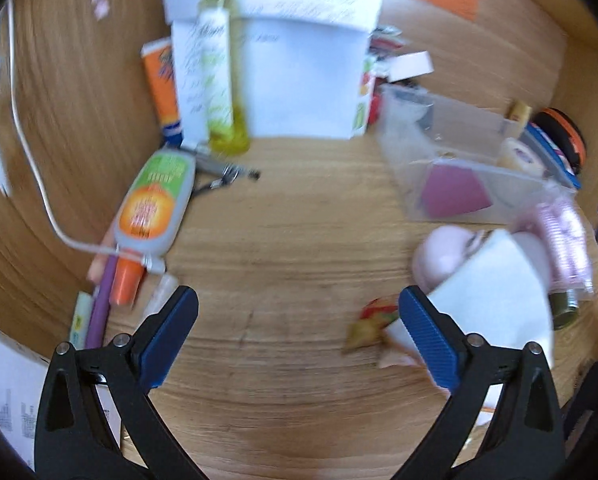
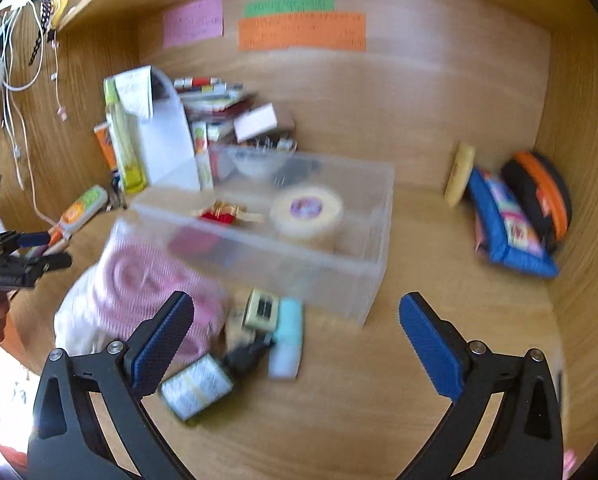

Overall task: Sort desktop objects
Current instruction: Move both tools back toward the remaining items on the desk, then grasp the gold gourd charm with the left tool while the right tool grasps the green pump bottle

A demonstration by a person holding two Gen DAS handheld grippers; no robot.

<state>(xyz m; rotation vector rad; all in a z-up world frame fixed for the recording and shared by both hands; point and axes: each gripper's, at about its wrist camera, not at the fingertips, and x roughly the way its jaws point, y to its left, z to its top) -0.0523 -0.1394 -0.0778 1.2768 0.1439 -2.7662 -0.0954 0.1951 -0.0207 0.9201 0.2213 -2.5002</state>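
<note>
Currently both the left gripper [image 1: 299, 336] and right gripper [image 2: 297, 340] gape empty; blurred clutter beside the clear box [image 2: 299, 232] risks a stray knock.

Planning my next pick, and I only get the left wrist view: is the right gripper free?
Observer: Yes. The right gripper is open, with nothing between its fingers.
Operator: What lies in front of the clear box on that side?
Observer: Just before the box lie a cream device, a light-blue block and a dark-capped bottle.
Operator: Any notes on the back wall besides orange and green?
Observer: A pink note, to their left.
</note>
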